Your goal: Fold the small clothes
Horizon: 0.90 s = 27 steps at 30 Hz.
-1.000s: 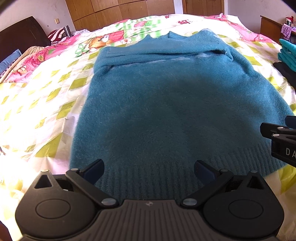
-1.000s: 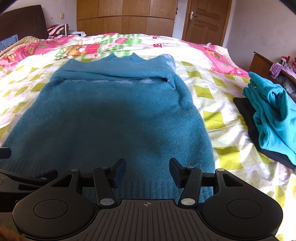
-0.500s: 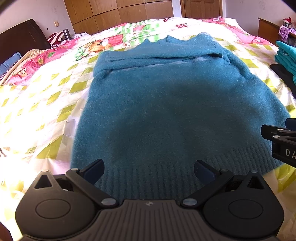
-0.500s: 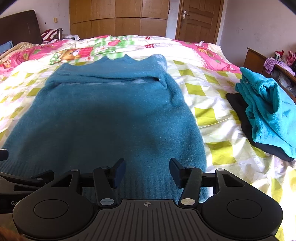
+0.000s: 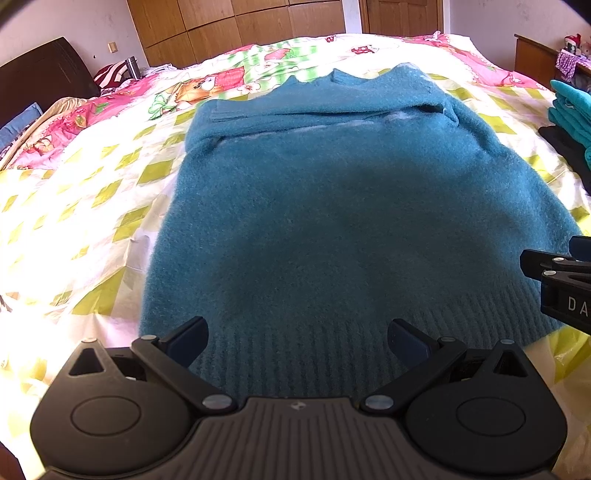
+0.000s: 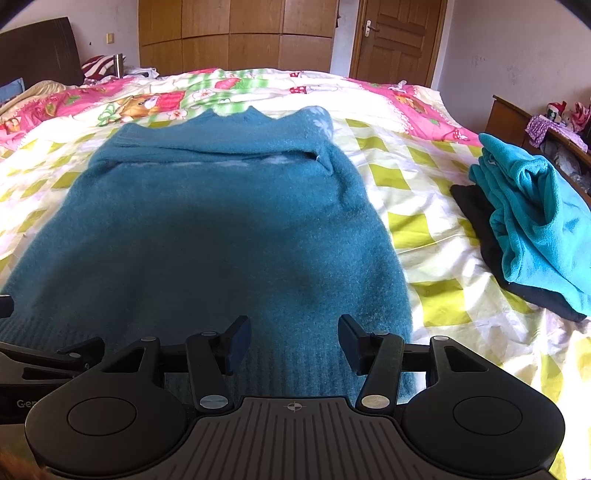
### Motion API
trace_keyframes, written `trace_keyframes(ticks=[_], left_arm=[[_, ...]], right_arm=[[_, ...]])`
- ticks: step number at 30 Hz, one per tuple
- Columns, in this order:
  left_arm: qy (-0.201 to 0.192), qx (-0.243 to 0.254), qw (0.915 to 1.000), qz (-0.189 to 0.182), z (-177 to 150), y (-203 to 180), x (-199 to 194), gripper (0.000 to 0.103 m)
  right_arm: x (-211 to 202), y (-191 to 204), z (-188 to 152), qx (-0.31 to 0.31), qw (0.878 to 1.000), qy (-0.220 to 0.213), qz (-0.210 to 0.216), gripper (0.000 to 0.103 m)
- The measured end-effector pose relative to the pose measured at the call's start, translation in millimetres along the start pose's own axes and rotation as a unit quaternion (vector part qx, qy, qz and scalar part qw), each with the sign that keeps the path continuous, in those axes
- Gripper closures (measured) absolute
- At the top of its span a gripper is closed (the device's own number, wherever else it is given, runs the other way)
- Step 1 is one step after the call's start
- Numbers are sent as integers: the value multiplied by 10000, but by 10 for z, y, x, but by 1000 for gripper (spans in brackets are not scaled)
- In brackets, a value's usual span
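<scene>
A fuzzy teal sweater point(image 5: 332, 206) lies flat on the bed with its sleeves folded across the chest and its ribbed hem nearest me; it also shows in the right wrist view point(image 6: 207, 236). My left gripper point(image 5: 297, 341) is wide open and empty, above the left part of the hem. My right gripper point(image 6: 293, 341) is open and empty, above the right part of the hem. The right gripper's side shows at the right edge of the left wrist view point(image 5: 561, 284).
The bed has a yellow-checked and pink cartoon quilt point(image 6: 417, 177). A pile of turquoise and black clothes point(image 6: 532, 221) lies on the bed's right side. A dark headboard point(image 5: 40, 81), wooden wardrobes point(image 6: 236, 33) and a door point(image 6: 395, 37) stand behind.
Both grippers have pulled back and tilted up a little, so the sweater sits lower and farther in each view. The jaws have not changed and the sweater has not moved.
</scene>
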<state>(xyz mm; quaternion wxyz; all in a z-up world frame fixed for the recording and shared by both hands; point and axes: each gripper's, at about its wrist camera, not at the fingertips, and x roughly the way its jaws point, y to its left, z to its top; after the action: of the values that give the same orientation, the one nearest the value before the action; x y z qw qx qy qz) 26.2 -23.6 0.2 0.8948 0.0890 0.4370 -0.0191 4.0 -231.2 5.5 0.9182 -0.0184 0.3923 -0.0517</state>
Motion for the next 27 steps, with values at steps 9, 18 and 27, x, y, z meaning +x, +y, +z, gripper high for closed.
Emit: trace_keyframes(ticks=[9, 18, 27], left_arm=[[-1, 12, 10000, 4, -3, -8, 4, 0], [5, 27, 10000, 18, -5, -14, 7, 0], [8, 42, 10000, 28, -9, -19, 12, 0]], right_arm=[[16, -7, -10, 10, 10000, 13, -21, 51], [38, -15, -22, -7, 10000, 55, -58, 51], [55, -25, -26, -7, 9999, 89, -101, 51]])
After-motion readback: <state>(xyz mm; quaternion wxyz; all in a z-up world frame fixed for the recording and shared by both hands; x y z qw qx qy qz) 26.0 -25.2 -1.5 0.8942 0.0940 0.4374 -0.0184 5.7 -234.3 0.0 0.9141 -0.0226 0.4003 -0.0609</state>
